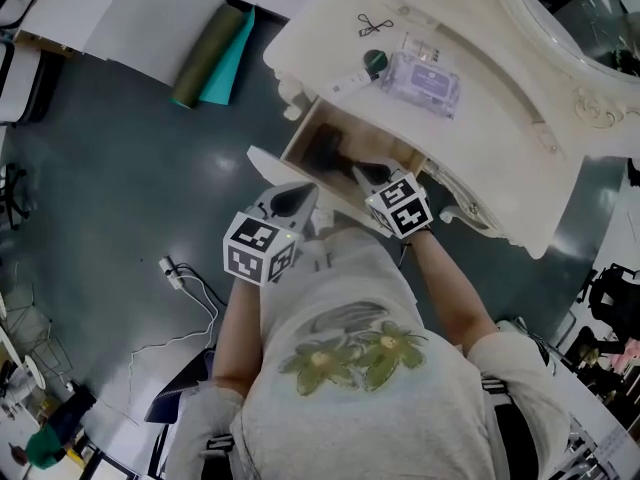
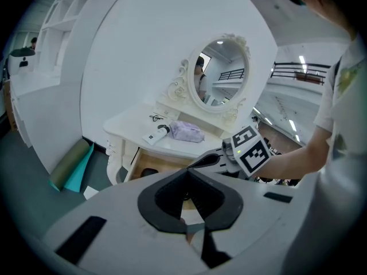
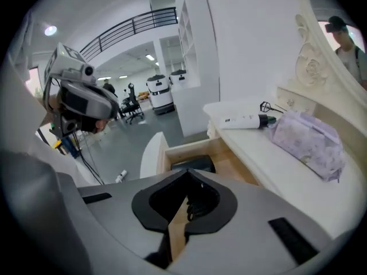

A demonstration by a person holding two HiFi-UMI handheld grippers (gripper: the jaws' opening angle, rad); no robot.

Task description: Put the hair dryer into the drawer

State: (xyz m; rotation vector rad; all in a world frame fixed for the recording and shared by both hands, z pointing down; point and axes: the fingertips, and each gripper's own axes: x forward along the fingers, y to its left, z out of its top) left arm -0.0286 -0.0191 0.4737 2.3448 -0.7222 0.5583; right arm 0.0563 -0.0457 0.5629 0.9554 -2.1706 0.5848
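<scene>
The black hair dryer (image 1: 325,153) lies inside the open wooden drawer (image 1: 392,148) of the white vanity table (image 1: 500,158). In the right gripper view the hair dryer (image 3: 192,164) rests at the drawer's far end, with its coiled cord showing just beyond the jaws. My right gripper (image 1: 362,173) hangs above the drawer, shut and holding nothing. My left gripper (image 1: 298,201) hovers beside it over the drawer's front edge, jaws together and holding nothing. From the left gripper view, the right gripper (image 2: 198,162) points down toward the drawer.
On the vanity top lie a purple pouch (image 1: 425,80), a white tube with a dark cap (image 1: 350,78) and black clips (image 1: 372,23). An oval mirror (image 1: 590,18) stands behind. A rolled green mat (image 1: 210,58) and a white power strip (image 1: 173,271) lie on the floor.
</scene>
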